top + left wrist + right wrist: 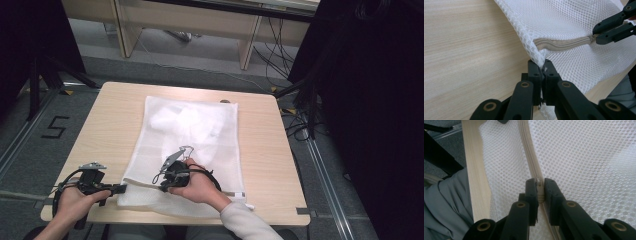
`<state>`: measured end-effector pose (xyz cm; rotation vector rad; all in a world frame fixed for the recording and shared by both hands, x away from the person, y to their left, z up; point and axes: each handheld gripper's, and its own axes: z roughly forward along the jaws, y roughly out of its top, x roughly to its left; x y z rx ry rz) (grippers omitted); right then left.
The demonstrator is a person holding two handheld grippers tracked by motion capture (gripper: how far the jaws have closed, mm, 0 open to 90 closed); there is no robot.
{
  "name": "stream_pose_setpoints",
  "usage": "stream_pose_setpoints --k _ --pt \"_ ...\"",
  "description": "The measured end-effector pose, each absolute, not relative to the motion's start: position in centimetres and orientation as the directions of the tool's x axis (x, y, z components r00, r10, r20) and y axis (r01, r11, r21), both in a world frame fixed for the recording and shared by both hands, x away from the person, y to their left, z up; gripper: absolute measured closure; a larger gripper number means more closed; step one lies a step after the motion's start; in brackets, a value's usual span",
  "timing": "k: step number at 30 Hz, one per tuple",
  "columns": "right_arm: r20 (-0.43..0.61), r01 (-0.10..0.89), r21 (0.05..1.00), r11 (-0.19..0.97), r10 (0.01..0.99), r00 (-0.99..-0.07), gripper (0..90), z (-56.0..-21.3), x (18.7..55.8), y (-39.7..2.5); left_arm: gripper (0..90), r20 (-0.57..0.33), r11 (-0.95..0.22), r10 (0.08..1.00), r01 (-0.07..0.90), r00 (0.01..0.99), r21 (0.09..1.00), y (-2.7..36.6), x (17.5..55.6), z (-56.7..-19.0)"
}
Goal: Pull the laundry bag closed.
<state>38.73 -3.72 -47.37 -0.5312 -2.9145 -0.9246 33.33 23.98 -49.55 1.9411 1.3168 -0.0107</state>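
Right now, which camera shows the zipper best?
The left gripper view: the zipper runs sideways across the mesh bag, from its pinched corner to the right tongs. The right gripper view shows a short stretch up close. In the high view it is too small to see clearly.

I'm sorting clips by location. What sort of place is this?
Likely a lab or recording studio, not a home: a bare wooden table on grey carpet, loose cables on the floor, and a taped number marking beside the table.

Even, soft overhead light, faint shadows, dark room edges; close-up views sharp near, slightly blurred farther off.
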Motion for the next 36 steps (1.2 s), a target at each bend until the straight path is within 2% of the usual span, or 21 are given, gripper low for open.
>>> stream_pose_setpoints --k 36 --pt "0.147 0.357 0.532 0.768 0.331 -0.932 82.6 -47.2 38.9 -5.6 86.3 -0.406 -0.165 0.789 0.795 0.461 0.583 24.0 33.4 -49.5"
